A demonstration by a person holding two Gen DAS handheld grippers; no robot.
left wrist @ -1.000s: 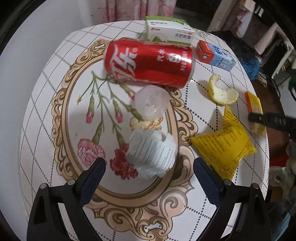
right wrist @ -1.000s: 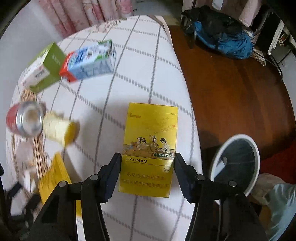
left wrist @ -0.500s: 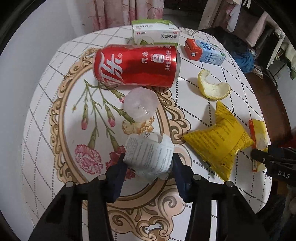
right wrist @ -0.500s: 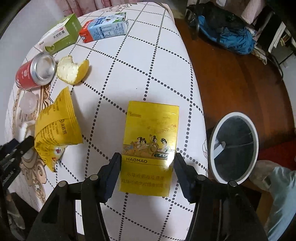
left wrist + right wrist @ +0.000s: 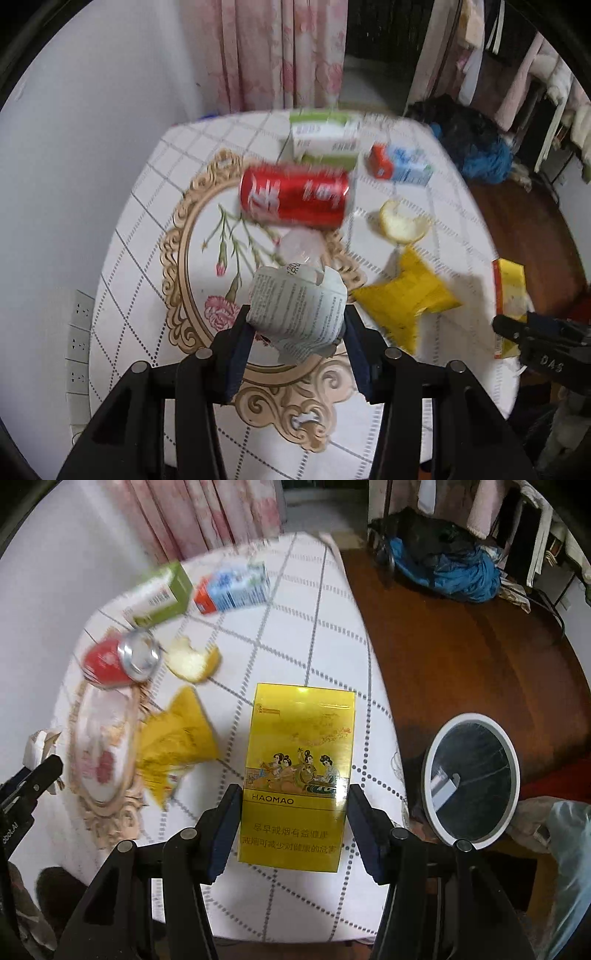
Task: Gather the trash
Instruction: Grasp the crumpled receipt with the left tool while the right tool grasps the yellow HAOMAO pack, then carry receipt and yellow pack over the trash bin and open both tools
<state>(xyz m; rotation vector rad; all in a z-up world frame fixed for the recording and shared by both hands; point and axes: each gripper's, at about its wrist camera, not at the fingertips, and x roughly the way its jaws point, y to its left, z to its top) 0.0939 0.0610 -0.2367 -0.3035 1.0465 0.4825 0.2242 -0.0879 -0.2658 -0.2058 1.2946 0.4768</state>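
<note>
In the left wrist view, the left gripper (image 5: 297, 328) has its fingers (image 5: 240, 332) squeezed on a crumpled paper (image 5: 297, 310) with small print on it. The paper is up off the bench (image 5: 147, 229), which has a white checked cloth with pink flowers. Beyond the paper lie a clear plastic lid (image 5: 301, 247), a red can (image 5: 295, 197) on its side, a green and white box (image 5: 325, 138) and a small blue and red carton (image 5: 400, 166). To the right are an orange peel (image 5: 404, 225) and a yellow wrapper (image 5: 406, 299). This view is blurry.

In the right wrist view, the right gripper (image 5: 295, 812) has its fingers (image 5: 225, 819) pressed on both sides of a yellow box (image 5: 299, 768) marked HAOMAO. The box is near the bench edge. A round white bin (image 5: 472, 779) stands on the brown floor (image 5: 461, 646) to the right.
</note>
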